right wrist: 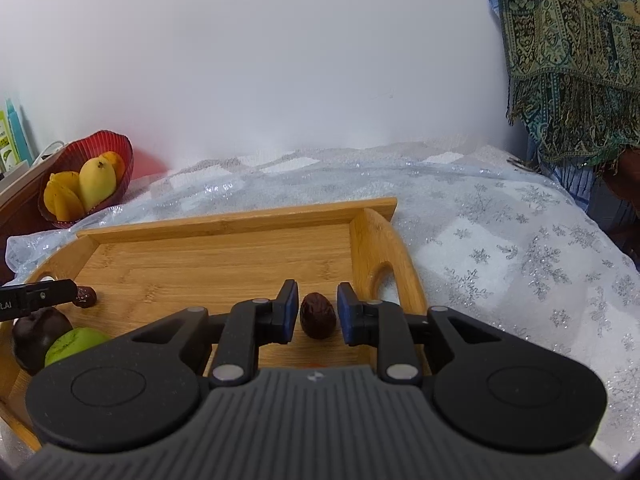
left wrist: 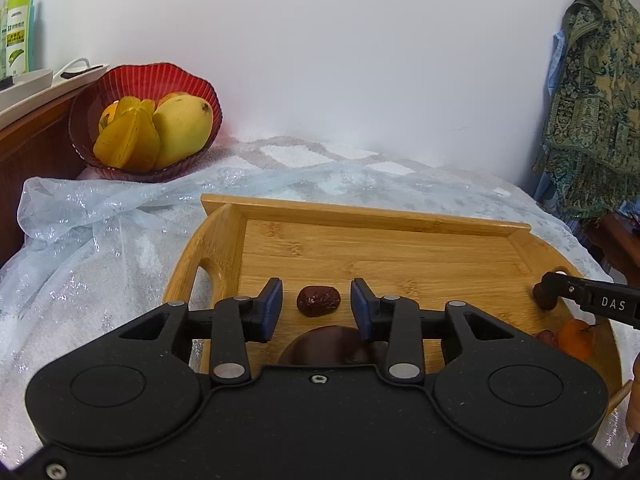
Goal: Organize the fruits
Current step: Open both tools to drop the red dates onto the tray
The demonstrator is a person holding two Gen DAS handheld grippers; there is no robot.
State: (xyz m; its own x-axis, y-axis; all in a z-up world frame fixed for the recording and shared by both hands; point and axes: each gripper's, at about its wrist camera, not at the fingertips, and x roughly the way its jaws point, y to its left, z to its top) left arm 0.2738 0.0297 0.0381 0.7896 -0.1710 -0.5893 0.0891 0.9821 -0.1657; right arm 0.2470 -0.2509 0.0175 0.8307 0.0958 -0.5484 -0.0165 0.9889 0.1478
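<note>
Two red dates on the wooden tray (left wrist: 360,216)

Our left gripper (left wrist: 316,306) stands parted around a date (left wrist: 318,300) near the tray's left handle; our right gripper (right wrist: 318,312) likewise straddles another date (right wrist: 317,315) by the right handle, pads clear.

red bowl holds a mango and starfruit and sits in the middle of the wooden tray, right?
Not quite. The red bowl does hold a mango and starfruit, but it sits off the wooden tray, on the cloth beyond the tray's left end, as the left wrist view shows.
</note>
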